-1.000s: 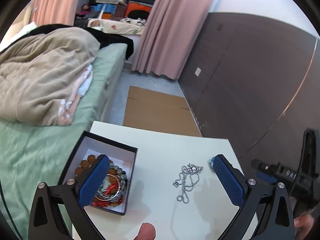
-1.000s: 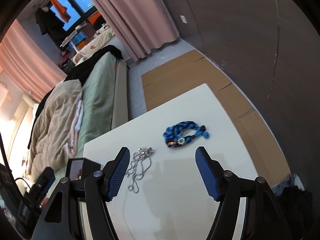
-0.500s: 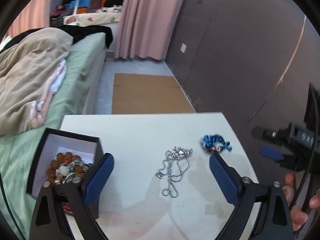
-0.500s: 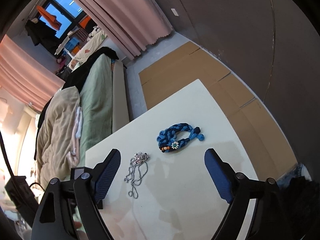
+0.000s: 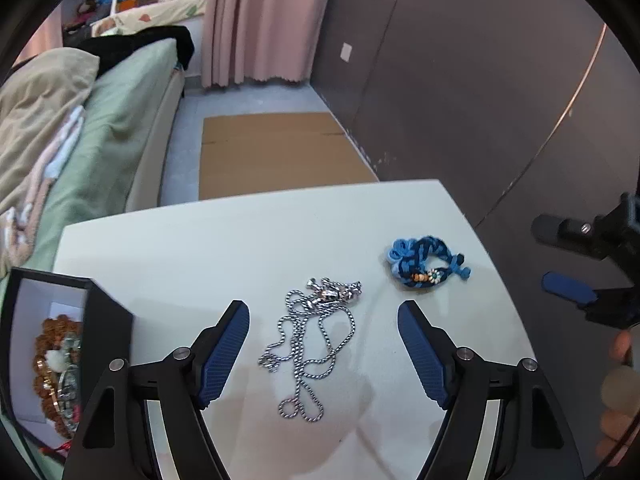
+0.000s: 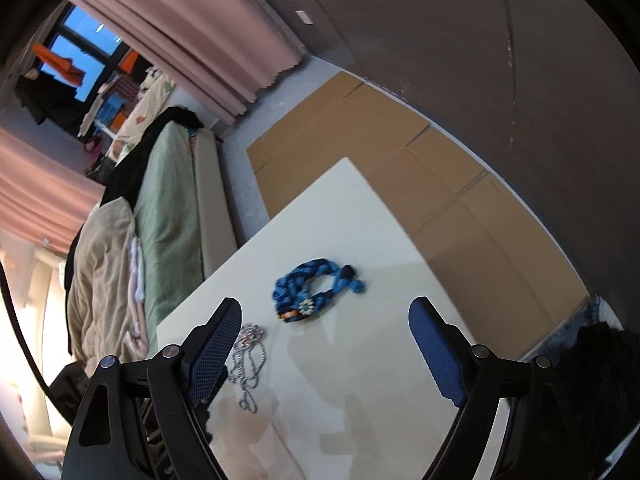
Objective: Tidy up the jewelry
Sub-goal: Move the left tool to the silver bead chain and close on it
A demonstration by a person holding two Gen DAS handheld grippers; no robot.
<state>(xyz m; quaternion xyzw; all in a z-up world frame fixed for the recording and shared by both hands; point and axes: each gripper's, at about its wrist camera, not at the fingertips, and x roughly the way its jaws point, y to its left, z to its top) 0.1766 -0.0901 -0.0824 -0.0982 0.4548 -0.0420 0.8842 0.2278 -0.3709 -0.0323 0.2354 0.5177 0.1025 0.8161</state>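
A silver chain necklace (image 5: 316, 332) lies loose on the white table (image 5: 224, 240). My left gripper (image 5: 322, 346) is open and empty, its blue pads on either side of the chain and just above it. A blue braided bracelet (image 5: 426, 268) lies to the right of the chain. A black jewelry box (image 5: 96, 320) with beaded bracelets inside stands at the table's left edge. My right gripper (image 6: 326, 350) is open and empty, hovering in front of the blue bracelet (image 6: 316, 290); the chain (image 6: 248, 360) shows by its left pad.
A bed with green sheet and beige blanket (image 5: 60, 120) runs along the left. Flat cardboard (image 5: 276, 152) lies on the floor beyond the table. A dark wall panel (image 5: 460, 80) stands to the right. The right gripper (image 5: 592, 264) shows at the right edge of the left wrist view.
My left gripper has swung right from over the box and now straddles the silver chain. My right gripper has drifted toward the blue bracelet. Both stayed open.
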